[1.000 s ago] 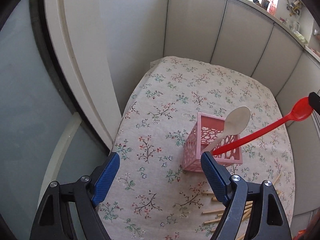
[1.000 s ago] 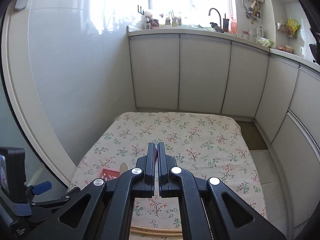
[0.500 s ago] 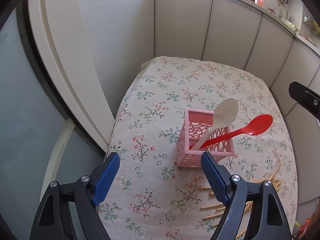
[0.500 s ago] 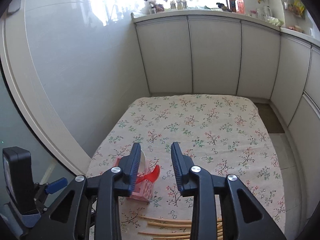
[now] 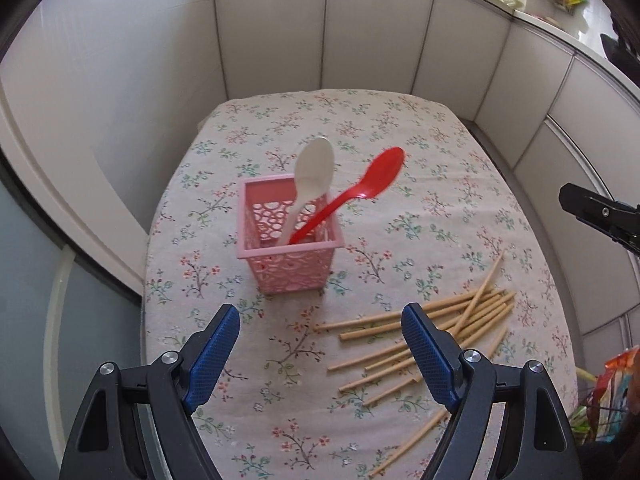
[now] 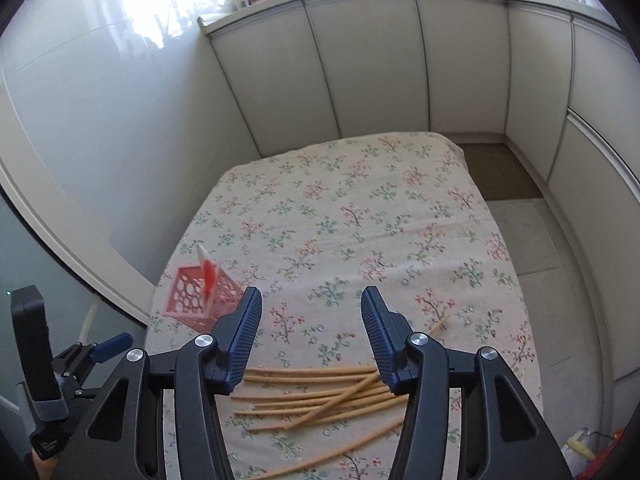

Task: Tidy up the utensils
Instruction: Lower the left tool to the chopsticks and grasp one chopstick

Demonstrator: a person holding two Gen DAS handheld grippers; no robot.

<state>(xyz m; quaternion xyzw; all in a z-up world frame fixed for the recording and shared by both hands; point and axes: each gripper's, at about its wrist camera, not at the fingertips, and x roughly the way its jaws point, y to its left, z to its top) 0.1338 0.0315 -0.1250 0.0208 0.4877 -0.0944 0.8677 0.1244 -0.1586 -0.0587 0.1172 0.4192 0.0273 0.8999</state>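
Note:
A pink perforated basket (image 5: 290,240) (image 6: 200,296) stands on the floral tablecloth (image 5: 400,208). A white spoon (image 5: 314,172) and a red spoon (image 5: 360,192) (image 6: 208,274) lean in it, bowls up. Several wooden chopsticks (image 5: 432,332) (image 6: 320,392) lie loose in front of it to the right. My left gripper (image 5: 320,320) hangs open above the cloth in front of the basket, nothing between its fingers. My right gripper (image 6: 310,304), its jaws opening and empty, hovers over the chopsticks; one of its black fingers (image 5: 592,212) shows at the right edge of the left wrist view.
White cabinet doors (image 6: 360,72) line the far side and the right, a white wall (image 6: 100,120) the left. Tiled floor (image 6: 552,248) lies beyond the table's right edge. A colourful packet (image 5: 616,380) sits low at the right. The left tool's body (image 6: 44,360) shows at lower left.
The right gripper let go of the red spoon, which now leans in the basket, opened, and swung right over the chopsticks. The left gripper shifted, bringing the chopsticks into view.

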